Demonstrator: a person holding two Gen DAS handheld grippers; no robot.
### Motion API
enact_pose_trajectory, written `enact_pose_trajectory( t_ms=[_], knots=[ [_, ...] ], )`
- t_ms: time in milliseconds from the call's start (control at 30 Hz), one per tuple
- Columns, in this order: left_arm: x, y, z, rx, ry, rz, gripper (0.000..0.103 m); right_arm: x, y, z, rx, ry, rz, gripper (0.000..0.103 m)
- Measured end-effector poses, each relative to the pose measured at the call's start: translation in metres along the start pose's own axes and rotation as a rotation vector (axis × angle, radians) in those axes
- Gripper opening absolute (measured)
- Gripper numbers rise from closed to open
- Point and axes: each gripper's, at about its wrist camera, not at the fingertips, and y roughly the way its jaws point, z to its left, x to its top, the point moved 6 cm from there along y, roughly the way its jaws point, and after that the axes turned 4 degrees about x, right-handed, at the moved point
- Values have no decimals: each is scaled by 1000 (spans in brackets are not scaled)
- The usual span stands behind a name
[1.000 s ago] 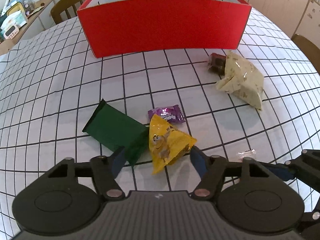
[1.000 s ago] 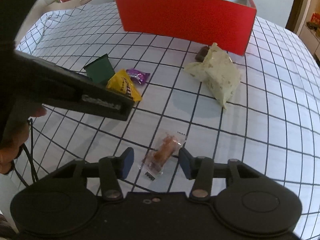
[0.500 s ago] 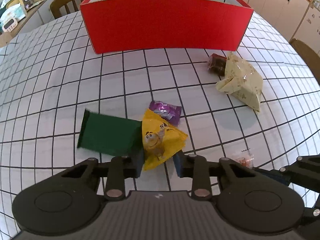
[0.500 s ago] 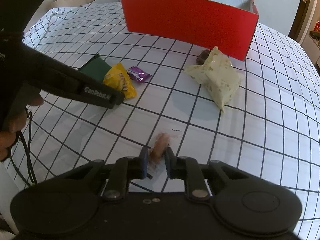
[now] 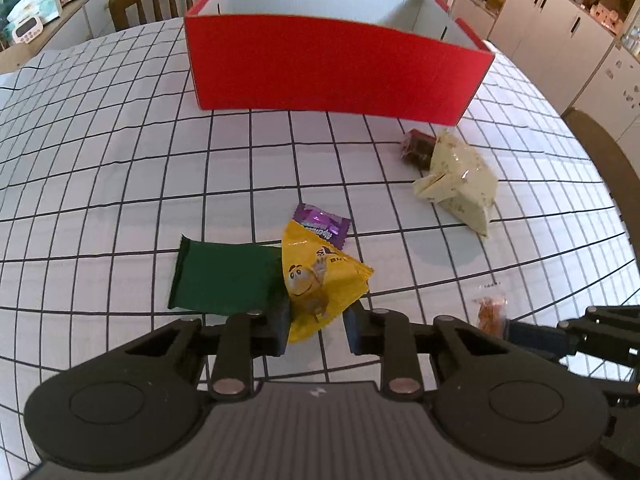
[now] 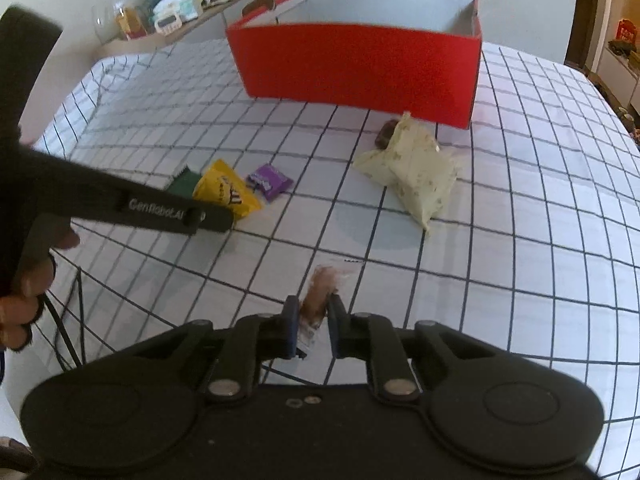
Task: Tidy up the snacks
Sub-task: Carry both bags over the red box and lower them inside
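Observation:
My left gripper is shut on the lower corner of a yellow candy bag, which leans over a dark green packet on the checked tablecloth. In the right wrist view the same bag sticks out past the left gripper's tip. My right gripper is shut on a small clear-wrapped brown snack, held just above the cloth. That snack also shows at the lower right of the left wrist view. The red open-topped box stands at the far side of the table.
A purple candy lies just behind the yellow bag. A pale speckled bag and a dark brown snack sit near the box's right corner. Chairs stand around the table, and a cluttered shelf is at the far left. A hand holds the left gripper.
Both grippers closed from open: the left onto the yellow bag, the right onto the clear-wrapped snack. Both have risen a little with their snacks, and the green packet shifted.

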Motion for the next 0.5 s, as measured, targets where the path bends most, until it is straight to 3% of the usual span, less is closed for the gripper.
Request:
enact_pose_trajectory(
  t_ms=[500],
  knots=[
    [12, -47, 10, -69, -79, -51, 26, 38, -35, 4, 63, 20, -111, 13]
  ],
)
